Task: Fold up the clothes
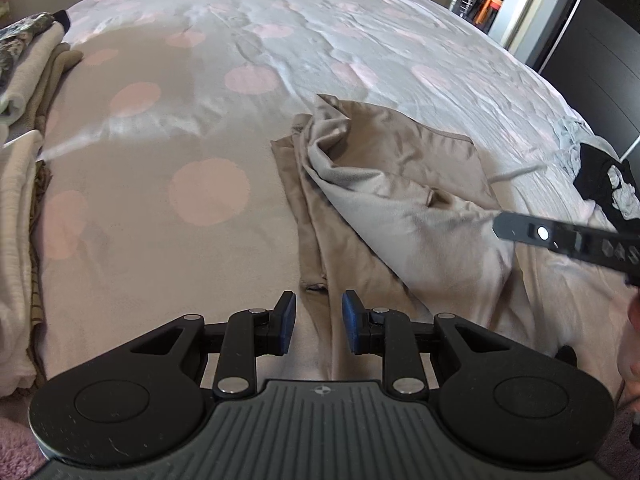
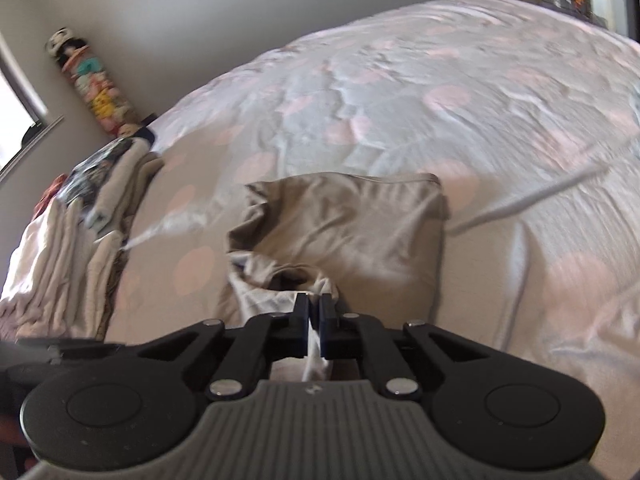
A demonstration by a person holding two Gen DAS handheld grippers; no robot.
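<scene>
A beige garment [image 1: 384,184] lies partly folded on the bed, its near edge lifted. My left gripper [image 1: 319,322] is open and empty, low over the garment's near left edge. My right gripper [image 2: 314,312] is shut on a bunched part of the beige garment [image 2: 344,224] and holds it raised above the bed. The right gripper's finger [image 1: 560,240] shows in the left wrist view, at the right of the garment.
The bed has a grey cover with pink dots [image 1: 208,192]. A stack of folded clothes [image 1: 20,208] lies at the left edge; it also shows in the right wrist view [image 2: 72,232]. A black printed garment [image 1: 608,184] lies at the right. A dark wardrobe [image 1: 600,52] stands beyond.
</scene>
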